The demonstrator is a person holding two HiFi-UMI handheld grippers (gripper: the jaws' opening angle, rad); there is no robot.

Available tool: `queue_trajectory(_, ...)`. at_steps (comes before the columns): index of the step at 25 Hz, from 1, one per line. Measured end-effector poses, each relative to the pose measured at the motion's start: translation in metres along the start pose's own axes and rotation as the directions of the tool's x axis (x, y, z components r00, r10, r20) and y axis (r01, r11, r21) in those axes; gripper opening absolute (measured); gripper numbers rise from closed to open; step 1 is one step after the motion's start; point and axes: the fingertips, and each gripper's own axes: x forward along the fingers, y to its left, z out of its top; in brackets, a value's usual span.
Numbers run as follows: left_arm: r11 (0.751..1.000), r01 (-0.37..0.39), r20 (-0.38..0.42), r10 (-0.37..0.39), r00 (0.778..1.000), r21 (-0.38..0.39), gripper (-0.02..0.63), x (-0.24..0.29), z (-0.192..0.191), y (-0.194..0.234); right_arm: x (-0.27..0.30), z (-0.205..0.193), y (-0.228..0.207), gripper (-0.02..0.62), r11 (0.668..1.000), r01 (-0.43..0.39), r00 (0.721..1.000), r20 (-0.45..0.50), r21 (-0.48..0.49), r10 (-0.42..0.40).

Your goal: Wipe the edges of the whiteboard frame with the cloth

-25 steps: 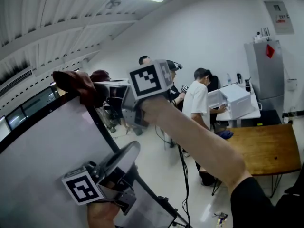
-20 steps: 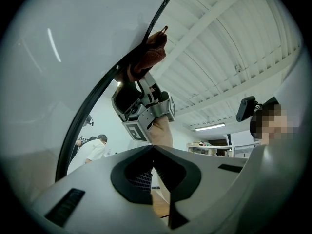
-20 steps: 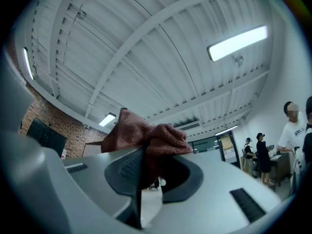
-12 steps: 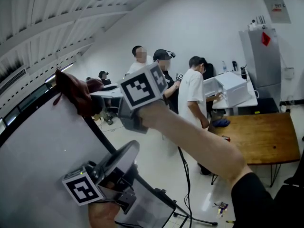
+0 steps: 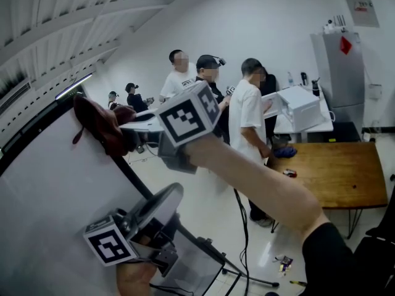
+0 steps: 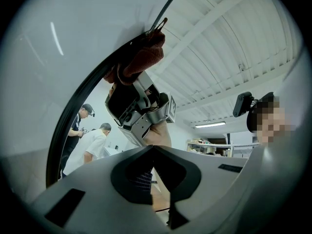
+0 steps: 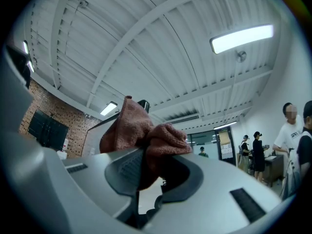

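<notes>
The whiteboard (image 5: 55, 202) fills the left of the head view, with a black frame (image 5: 133, 174) along its top and right side. A reddish-brown cloth (image 5: 100, 124) is pressed on the frame just below the upper right corner. My right gripper (image 5: 128, 134) is shut on the cloth, which bunches out between the jaws in the right gripper view (image 7: 141, 133). My left gripper (image 5: 162, 201) is lower down, beside the board's right edge, shut with nothing in it. In the left gripper view the cloth (image 6: 142, 57) sits on the frame (image 6: 73, 113) above the right gripper (image 6: 139, 106).
Several people (image 5: 247, 103) stand behind the board near a white desk (image 5: 299, 113). A wooden table (image 5: 336, 174) is at the right, with a grey cabinet (image 5: 340, 73) behind it. The board's stand legs (image 5: 244, 277) and a cable (image 5: 239, 227) lie on the floor.
The right gripper has carried the cloth from the board's top corner a little down onto the right side edge. The left gripper has stayed where it was.
</notes>
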Motion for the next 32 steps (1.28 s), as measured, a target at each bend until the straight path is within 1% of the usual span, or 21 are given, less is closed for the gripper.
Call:
queue_trajectory(4, 1.0, -0.005, -0.006, 0.005, 1.0, -0.022, -0.012, -0.003, -0.011, 0.006, -0.004, -0.017, -0.001, 0.077, 1.0, -0.007, 1.0, -0.016, 0.015, 0.008)
queue_trajectory(8, 0.999, -0.015, -0.014, 0.014, 1.0, -0.035, -0.012, -0.003, -0.004, 0.006, 0.0, -0.015, -0.002, 0.077, 1.0, -0.006, 1.0, -0.026, 0.015, 0.006)
queue_trajectory(12, 1.0, -0.004, -0.013, 0.004, 1.0, -0.031, -0.012, -0.005, -0.044, 0.019, -0.018, -0.059, -0.002, 0.077, 1.0, 0.014, 0.999, -0.052, -0.023, -0.015)
queue_trajectory(18, 0.999, -0.003, -0.016, 0.002, 1.0, -0.053, -0.012, -0.011, -0.071, 0.031, -0.026, -0.096, -0.002, 0.077, 0.999, 0.02, 0.996, -0.091, -0.038, -0.023)
queue_trajectory(22, 0.998, 0.004, -0.026, -0.006, 1.0, -0.064, -0.012, -0.009, -0.08, 0.034, -0.031, -0.107, -0.003, 0.077, 0.999, 0.022, 0.994, -0.106, -0.044, -0.027)
queue_trajectory(26, 0.997, 0.005, -0.029, -0.008, 1.0, -0.082, -0.012, -0.013, -0.104, 0.045, -0.037, -0.134, -0.004, 0.077, 0.998, 0.034, 0.992, -0.116, -0.056, -0.04)
queue_trajectory(32, 0.997, 0.005, -0.056, -0.01, 0.998, -0.078, -0.012, -0.01, -0.108, 0.04, -0.04, -0.131, -0.001, 0.077, 0.996, 0.053, 0.992, -0.107, -0.077, -0.061)
